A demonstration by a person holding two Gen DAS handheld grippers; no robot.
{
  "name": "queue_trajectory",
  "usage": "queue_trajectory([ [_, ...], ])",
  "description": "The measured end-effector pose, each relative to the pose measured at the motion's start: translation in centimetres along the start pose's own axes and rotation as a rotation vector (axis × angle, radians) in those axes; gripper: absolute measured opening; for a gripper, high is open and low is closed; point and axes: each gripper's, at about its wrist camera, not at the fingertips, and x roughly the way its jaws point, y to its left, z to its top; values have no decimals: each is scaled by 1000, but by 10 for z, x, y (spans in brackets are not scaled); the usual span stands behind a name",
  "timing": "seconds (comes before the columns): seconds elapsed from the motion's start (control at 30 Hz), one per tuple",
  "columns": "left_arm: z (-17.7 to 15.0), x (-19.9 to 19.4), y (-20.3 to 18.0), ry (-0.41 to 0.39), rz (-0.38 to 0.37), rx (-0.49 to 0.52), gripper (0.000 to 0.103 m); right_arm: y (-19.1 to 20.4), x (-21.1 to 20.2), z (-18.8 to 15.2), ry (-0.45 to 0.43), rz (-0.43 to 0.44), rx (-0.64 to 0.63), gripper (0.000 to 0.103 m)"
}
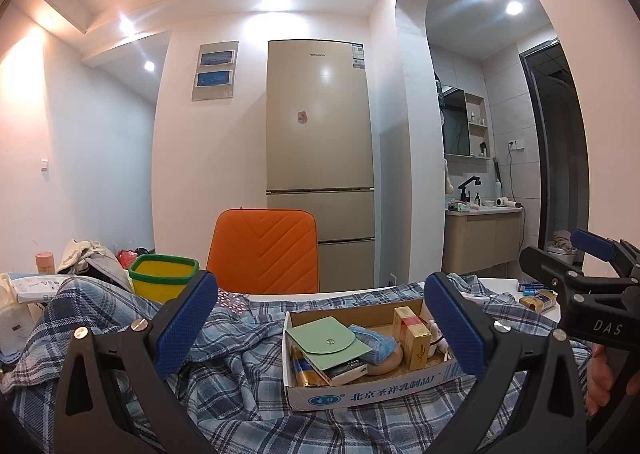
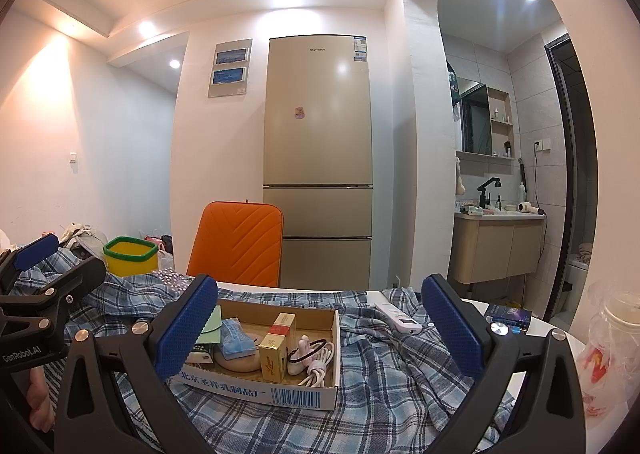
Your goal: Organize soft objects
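Note:
A blue plaid cloth (image 1: 240, 394) lies crumpled across the table, also in the right wrist view (image 2: 392, 382). A shallow cardboard box (image 1: 360, 394) sits on it, holding a green pouch (image 1: 324, 344), a blue packet, small yellow-red boxes and a white cable (image 2: 316, 366). My left gripper (image 1: 320, 330) is open and empty, above the cloth with the box between its fingers. My right gripper (image 2: 320, 330) is open and empty, just above the box (image 2: 280, 394). Each gripper shows at the edge of the other's view.
A yellow bin with a green rim (image 1: 162, 278) and an orange chair back (image 1: 264, 250) stand behind the table. Clothes (image 1: 92, 254) are piled far left. A white remote (image 2: 398, 317) lies on the cloth. A plastic bag with a cup (image 2: 612, 350) stands at right.

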Motion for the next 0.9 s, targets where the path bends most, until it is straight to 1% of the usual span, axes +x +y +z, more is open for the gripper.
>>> queue_trajectory([
  [0.9, 0, -1, -2, -9, 0, 2, 103, -1, 0, -1, 1, -1, 5, 103],
])
